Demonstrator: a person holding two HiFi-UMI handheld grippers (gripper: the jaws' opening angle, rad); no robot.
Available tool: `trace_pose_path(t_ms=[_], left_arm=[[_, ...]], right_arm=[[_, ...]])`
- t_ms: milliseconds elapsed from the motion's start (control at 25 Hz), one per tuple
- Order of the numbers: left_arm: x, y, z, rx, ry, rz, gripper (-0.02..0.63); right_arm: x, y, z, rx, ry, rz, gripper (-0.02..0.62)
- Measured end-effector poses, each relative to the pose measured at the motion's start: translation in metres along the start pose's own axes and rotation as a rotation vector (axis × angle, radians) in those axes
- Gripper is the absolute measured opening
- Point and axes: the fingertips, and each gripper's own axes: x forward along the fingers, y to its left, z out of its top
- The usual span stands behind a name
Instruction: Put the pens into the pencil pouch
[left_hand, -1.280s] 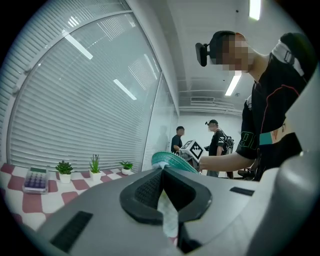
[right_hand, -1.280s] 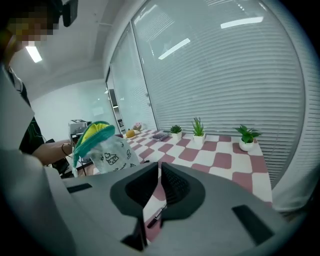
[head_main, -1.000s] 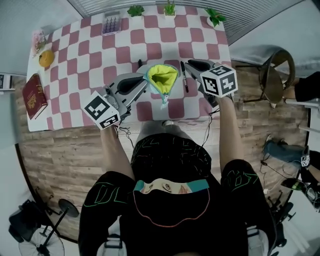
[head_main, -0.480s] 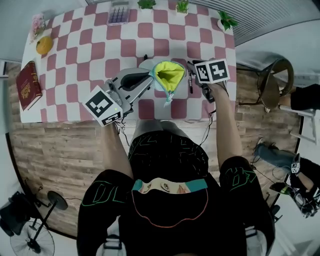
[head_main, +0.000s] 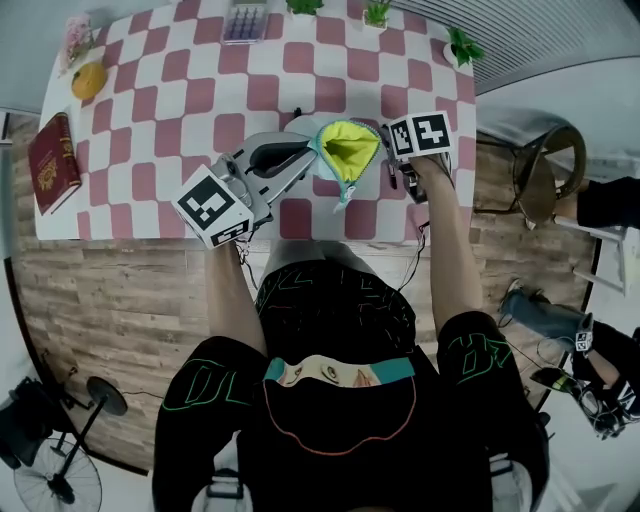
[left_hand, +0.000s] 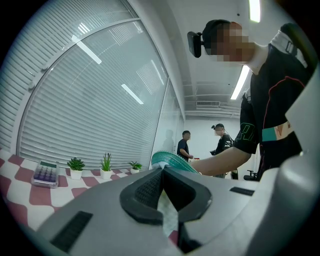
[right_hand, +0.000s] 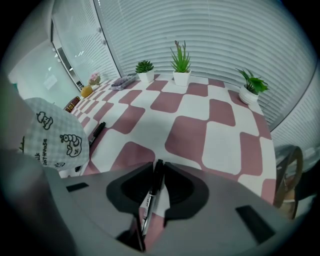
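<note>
Left gripper clamped tight on pouch rim, holding mouth open, yellow lining showing; pouch near front edge of checkered table. Right gripper tilted down just right of pouch, jaws just been closing, pads now pinching black pen. Second pen on table beside pouch, far side

Left hand-held gripper level, tight on pouch rim; right hand-held gripper steeply downward, jaws just closing on pen.
</note>
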Motion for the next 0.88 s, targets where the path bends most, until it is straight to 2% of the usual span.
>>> trace_pose_path(t_ms=[200,360,880], left_arm=[[0.003,-0.001,-0.001,0.001,0.007,-0.006,0.002],[0.006,-0.002,-0.003,0.000,0.019,0.000,0.002],[0.024,-0.008,-0.005,0.033,0.054,0.038,0.002]], right_arm=[[0.000,-0.002,0.000,0.045,0.002,0.001,0.066],[-0.010,-0.001,0.003,0.068,-0.052,0.018,0.064],[-0.096,-0.002,0.029,0.097,-0.427,0.034,0.064]])
